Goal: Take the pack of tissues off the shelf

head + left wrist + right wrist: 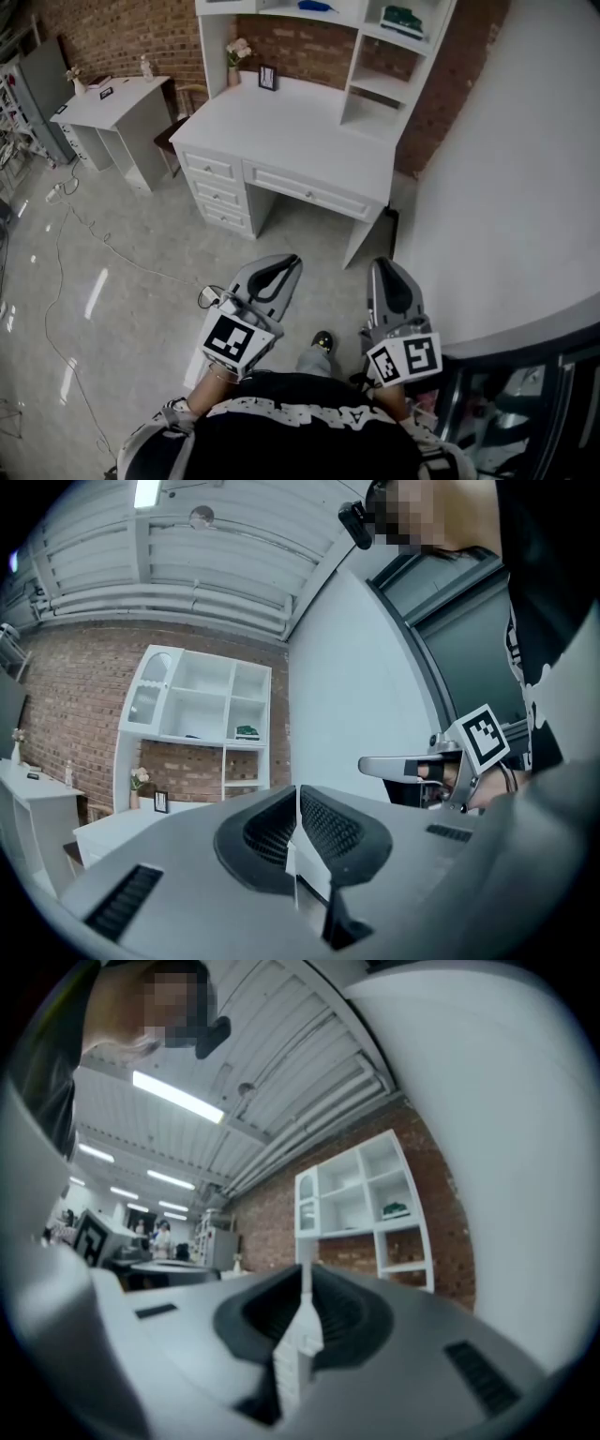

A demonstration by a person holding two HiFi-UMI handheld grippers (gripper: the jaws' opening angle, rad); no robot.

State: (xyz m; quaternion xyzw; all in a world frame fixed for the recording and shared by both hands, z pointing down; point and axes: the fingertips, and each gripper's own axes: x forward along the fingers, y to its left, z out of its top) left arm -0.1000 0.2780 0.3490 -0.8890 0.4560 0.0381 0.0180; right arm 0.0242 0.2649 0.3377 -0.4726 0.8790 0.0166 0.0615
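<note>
The pack of tissues [403,19] is a dark green packet lying in the upper right cubby of the white desk hutch [375,84], far ahead of me. It also shows small in the left gripper view [247,731] and the right gripper view [397,1209]. My left gripper [284,265] is held low over the floor in front of the desk, jaws shut and empty [297,799]. My right gripper [387,268] is level beside it, also shut with nothing in it [305,1283]. Both point toward the desk.
The white desk [291,122] has drawers on the left, a flower vase [234,56] and a small picture frame [268,77] on top. A second white desk [112,103] stands at far left. A cable [84,234] trails across the floor. A curved white wall [525,187] rises at right.
</note>
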